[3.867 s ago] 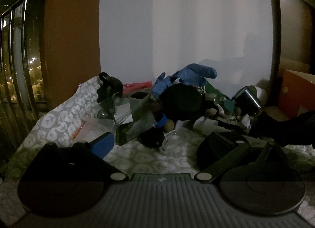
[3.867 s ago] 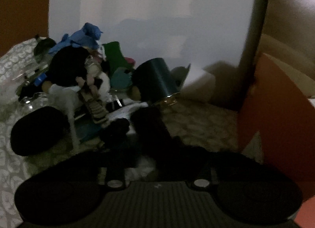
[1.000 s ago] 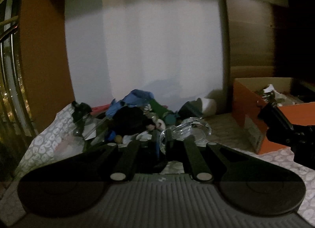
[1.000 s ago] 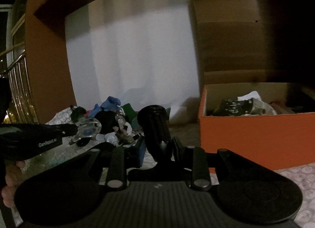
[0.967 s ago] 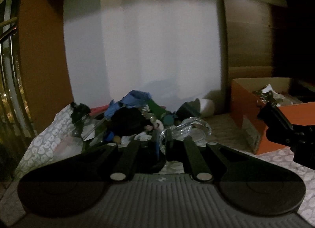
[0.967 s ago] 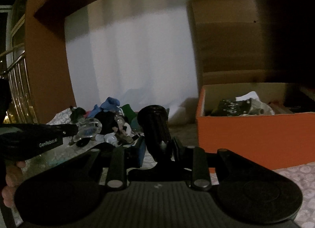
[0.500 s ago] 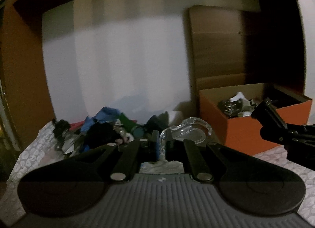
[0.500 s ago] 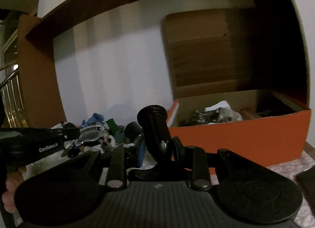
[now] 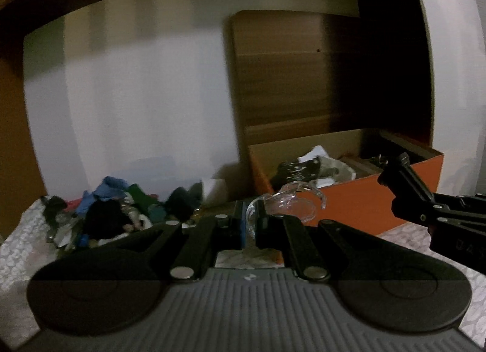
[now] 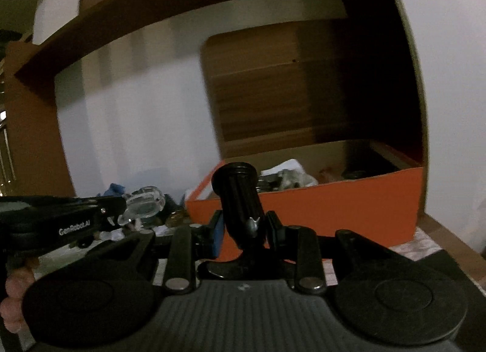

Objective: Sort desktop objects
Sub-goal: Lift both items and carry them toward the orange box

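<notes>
My left gripper is shut on a clear plastic piece and holds it in the air; that piece also shows in the right wrist view. My right gripper is shut on a black cylindrical piece that stands upright between its fingers. The right gripper shows at the right edge of the left wrist view. An open orange box with several items inside stands just beyond both grippers; it also shows in the right wrist view.
A pile of mixed objects, with a blue glove and dark items, lies at the left on the patterned cloth. A white wall and a wooden panel stand behind. The box's lid leans up at the back.
Both grippers have swung to the right with their loads, from facing the pile to facing the orange box, which now looks larger and nearer. Both grips are unchanged.
</notes>
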`<action>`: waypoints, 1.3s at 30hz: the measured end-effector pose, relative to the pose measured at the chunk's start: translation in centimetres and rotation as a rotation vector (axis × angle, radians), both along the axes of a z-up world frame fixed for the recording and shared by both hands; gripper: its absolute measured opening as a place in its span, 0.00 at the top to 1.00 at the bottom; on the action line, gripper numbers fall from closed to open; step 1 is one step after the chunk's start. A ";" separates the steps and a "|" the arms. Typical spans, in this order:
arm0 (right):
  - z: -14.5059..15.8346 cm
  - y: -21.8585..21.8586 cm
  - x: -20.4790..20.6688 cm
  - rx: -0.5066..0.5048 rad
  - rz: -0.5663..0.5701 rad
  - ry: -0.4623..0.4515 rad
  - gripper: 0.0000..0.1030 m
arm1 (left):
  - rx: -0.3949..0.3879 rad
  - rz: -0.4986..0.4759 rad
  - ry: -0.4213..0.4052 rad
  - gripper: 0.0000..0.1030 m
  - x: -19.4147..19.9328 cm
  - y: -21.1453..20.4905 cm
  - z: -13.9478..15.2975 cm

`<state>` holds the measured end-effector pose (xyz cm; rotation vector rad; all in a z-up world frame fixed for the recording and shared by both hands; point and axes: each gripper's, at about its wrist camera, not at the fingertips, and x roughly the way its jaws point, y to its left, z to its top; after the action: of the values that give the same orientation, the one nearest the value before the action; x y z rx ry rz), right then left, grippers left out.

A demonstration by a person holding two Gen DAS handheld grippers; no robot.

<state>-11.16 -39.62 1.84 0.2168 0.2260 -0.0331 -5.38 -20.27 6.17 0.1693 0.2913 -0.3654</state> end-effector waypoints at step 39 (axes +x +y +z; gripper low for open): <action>3.3 -9.4 6.3 -0.081 -0.159 -0.002 0.74 | -0.016 -0.063 -0.066 0.92 6.8 -9.0 3.8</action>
<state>-4.82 -48.98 5.16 0.1538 0.2043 -0.1996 1.46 -29.23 9.94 0.1753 0.2179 -0.4232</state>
